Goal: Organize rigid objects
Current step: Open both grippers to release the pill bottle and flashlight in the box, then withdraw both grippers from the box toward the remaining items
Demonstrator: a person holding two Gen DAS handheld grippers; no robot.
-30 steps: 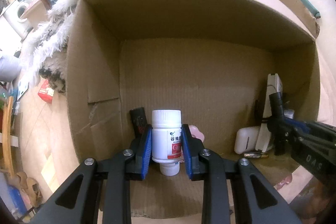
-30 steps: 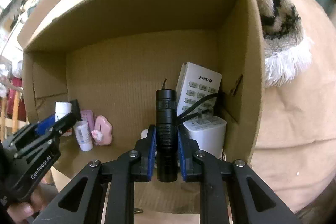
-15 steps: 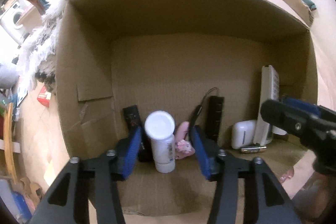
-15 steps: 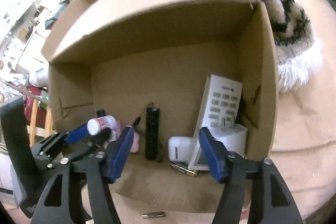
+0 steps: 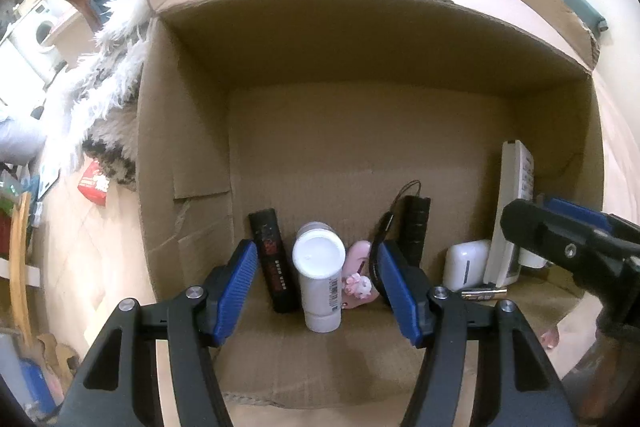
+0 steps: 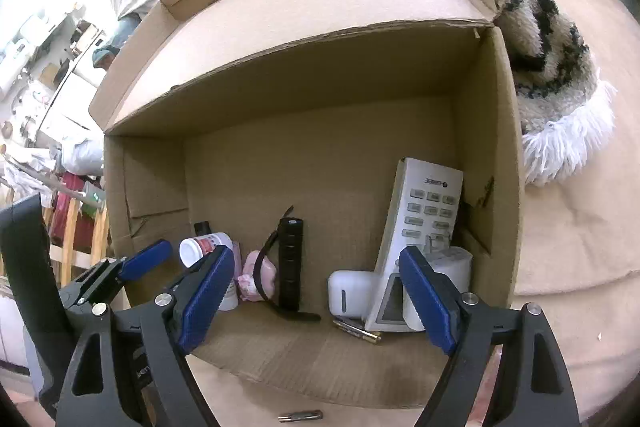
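An open cardboard box (image 5: 360,147) (image 6: 320,155) holds the objects along its back wall. A white pill bottle (image 5: 320,279) (image 6: 204,247) leans there, free between the pads of my left gripper (image 5: 315,247), whose jaws are opening. The black flashlight (image 6: 290,263) (image 5: 416,231) stands against the back wall with its strap loose. My right gripper (image 6: 316,251) is in front of it, jaws opening, nothing touching the pads. In the left wrist view the right gripper (image 5: 560,239) shows at the right edge.
Also in the box are a black stick-shaped item (image 5: 274,263), a pink toy (image 5: 358,275), a white earbud case (image 6: 350,293), a white remote (image 6: 420,235), a white charger (image 6: 452,267) and loose batteries (image 6: 356,329). A small metal piece (image 6: 300,415) lies outside the box. A shaggy rug (image 6: 548,75) lies at its right.
Both grippers have let go: the left released the pill bottle, which now leans back, and the right released the flashlight against the back wall. Both have drawn back a little.
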